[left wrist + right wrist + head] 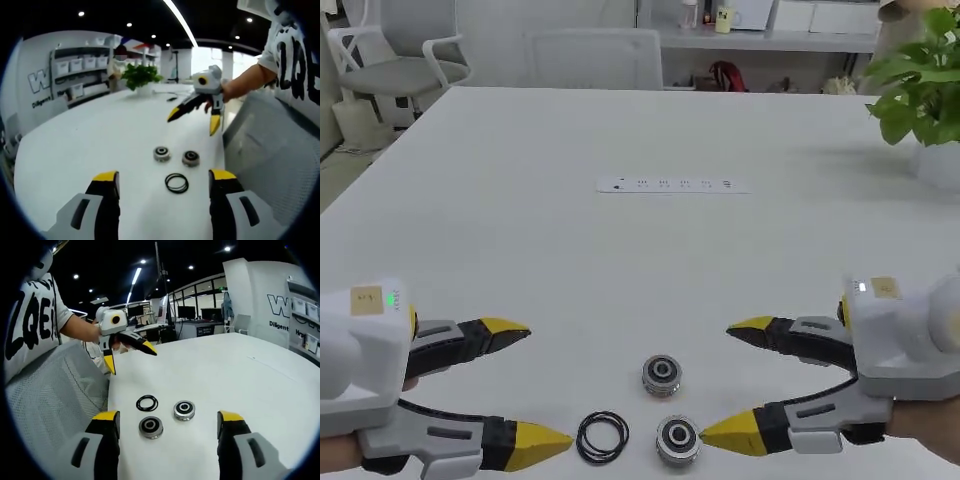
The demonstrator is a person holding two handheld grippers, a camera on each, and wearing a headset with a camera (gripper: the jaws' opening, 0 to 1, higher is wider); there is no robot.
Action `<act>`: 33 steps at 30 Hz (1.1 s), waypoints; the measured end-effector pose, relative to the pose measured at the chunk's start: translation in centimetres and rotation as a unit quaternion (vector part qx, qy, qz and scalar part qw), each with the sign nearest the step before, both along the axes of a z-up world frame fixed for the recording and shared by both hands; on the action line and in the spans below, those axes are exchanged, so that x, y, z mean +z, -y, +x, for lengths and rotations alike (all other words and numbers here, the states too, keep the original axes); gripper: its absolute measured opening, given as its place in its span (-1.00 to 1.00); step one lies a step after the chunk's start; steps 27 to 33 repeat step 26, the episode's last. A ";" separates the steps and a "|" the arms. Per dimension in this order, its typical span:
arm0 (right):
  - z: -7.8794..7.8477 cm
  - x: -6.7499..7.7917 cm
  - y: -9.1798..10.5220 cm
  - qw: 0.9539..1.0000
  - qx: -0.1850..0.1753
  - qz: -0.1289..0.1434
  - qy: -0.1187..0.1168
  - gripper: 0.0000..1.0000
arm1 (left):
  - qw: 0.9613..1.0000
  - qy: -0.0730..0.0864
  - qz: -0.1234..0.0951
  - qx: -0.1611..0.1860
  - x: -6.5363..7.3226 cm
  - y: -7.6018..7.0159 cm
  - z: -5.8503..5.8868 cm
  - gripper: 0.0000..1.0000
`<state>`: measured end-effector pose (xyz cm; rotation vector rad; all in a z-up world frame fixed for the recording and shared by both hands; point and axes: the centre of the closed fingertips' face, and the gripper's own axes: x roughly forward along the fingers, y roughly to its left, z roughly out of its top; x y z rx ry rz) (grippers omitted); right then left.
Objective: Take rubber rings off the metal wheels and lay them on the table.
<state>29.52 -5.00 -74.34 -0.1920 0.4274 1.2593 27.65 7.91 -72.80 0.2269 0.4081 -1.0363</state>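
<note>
L tongs: released, jaws spread wide, nothing held; seen low-left in head view, over the bench.
R tongs: released, jaws spread wide, nothing gripped; seen low-right in head view.
Rubber rings: two black rings, overlapped, laid flat on bench btw the two tongs; just left of Near wheel, not touching it.
Near wheel: laid flat at bench's near edge, close by lower tip of R tongs.
Far wheel: laid flat just behind Near wheel, small gap seen btw them.
Power strip: white, laid mid-bench, well apart from wheels.
Plant: set at far-right of bench.
</note>
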 end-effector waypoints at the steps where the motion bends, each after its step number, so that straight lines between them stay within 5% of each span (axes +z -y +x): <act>1: 0.0 -0.1 0.1 1.000 0.000 -0.001 0.000 0.55 | 1.000 0.000 0.001 0.000 0.0 0.0 0.0 0.48; 20: -0.6 -0.9 3.1 0.999 -0.020 -0.024 0.014 0.67 | 1.000 0.005 0.005 0.005 -0.2 -0.2 0.0 0.58; 33: -0.9 -1.2 3.3 0.999 -0.022 -0.029 0.014 0.67 | 1.000 0.004 0.005 0.005 -0.4 -0.2 0.0 0.59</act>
